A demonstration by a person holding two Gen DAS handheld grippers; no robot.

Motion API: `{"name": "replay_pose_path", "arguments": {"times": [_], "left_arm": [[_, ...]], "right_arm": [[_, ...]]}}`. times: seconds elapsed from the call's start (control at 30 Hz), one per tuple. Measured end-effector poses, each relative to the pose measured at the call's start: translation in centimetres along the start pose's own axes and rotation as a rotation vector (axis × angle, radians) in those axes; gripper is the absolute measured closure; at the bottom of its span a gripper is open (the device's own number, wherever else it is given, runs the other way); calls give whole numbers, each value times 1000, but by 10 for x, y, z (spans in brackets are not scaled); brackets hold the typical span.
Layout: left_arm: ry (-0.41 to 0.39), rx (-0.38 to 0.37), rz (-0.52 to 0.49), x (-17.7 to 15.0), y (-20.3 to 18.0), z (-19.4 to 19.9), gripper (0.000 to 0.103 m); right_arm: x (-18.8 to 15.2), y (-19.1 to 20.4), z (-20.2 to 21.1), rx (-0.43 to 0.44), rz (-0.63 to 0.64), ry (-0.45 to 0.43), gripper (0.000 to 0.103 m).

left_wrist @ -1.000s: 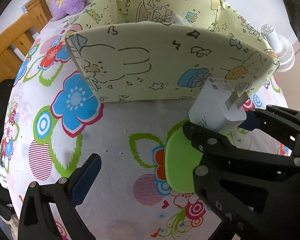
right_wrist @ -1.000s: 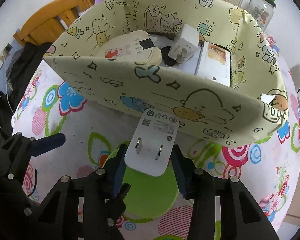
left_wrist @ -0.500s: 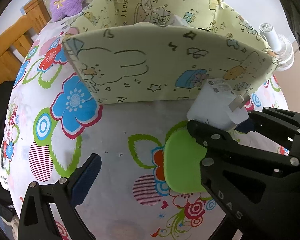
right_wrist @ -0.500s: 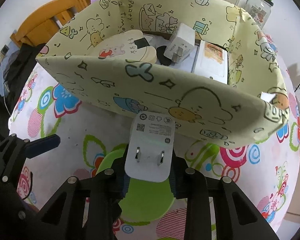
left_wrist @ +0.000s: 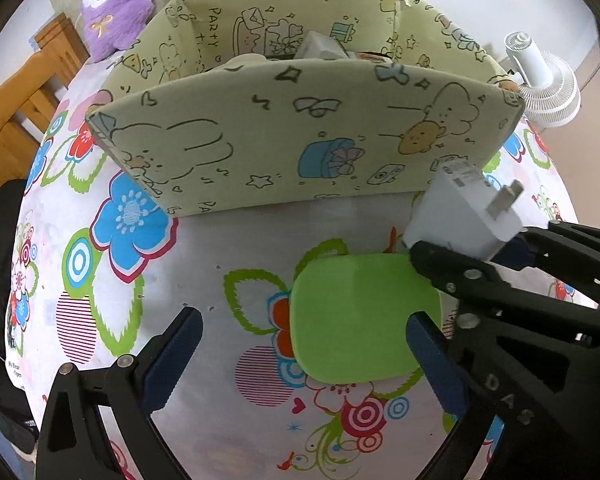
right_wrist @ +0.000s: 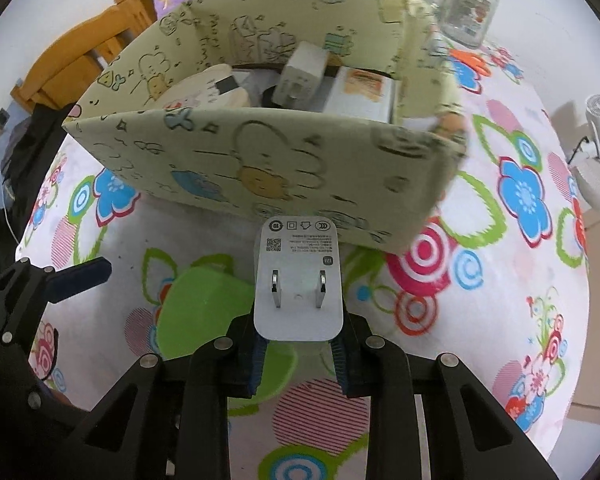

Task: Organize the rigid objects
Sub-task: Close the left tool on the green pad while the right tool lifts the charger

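Note:
My right gripper (right_wrist: 299,340) is shut on a white plug charger (right_wrist: 299,276), held above the table just in front of the yellow cartoon-print box (right_wrist: 260,152). The charger also shows in the left wrist view (left_wrist: 464,216), with the right gripper (left_wrist: 496,260) around it. A flat green pad (left_wrist: 364,316) lies on the flowered tablecloth (left_wrist: 112,312) between my left gripper's fingers; it also shows in the right wrist view (right_wrist: 204,312). My left gripper (left_wrist: 300,356) is open and empty above it. The box (left_wrist: 300,140) holds another white charger (right_wrist: 300,72) and a white carton (right_wrist: 360,92).
A purple plush toy (left_wrist: 112,4) and wooden chair (left_wrist: 20,100) stand behind the box at left. A glass jar with a green lid (right_wrist: 472,4) is at the back right. A small white fan (left_wrist: 540,80) stands beyond the table's right edge.
The right gripper closed on the charger and lifted it off the green pad. The left gripper moved right, so the green pad now sits between its fingers.

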State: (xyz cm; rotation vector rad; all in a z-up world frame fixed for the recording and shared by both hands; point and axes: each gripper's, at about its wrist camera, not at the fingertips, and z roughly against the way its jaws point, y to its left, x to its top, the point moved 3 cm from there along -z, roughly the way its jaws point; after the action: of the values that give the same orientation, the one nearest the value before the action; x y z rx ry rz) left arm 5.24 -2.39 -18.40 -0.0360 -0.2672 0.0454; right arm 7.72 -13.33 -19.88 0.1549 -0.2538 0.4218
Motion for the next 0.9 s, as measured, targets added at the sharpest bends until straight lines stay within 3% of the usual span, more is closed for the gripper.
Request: {"name": "replay_pose_path", "arguments": {"times": [0.57,0.9], "left_arm": [[23,9,-58,0,-61,-19,1],[36,30,-83,-1,-98,-38,0]], "right_arm": [[-27,-54,7,-43,-81,14,73],[-36,-57,4,-68,-85,9,73]]}}
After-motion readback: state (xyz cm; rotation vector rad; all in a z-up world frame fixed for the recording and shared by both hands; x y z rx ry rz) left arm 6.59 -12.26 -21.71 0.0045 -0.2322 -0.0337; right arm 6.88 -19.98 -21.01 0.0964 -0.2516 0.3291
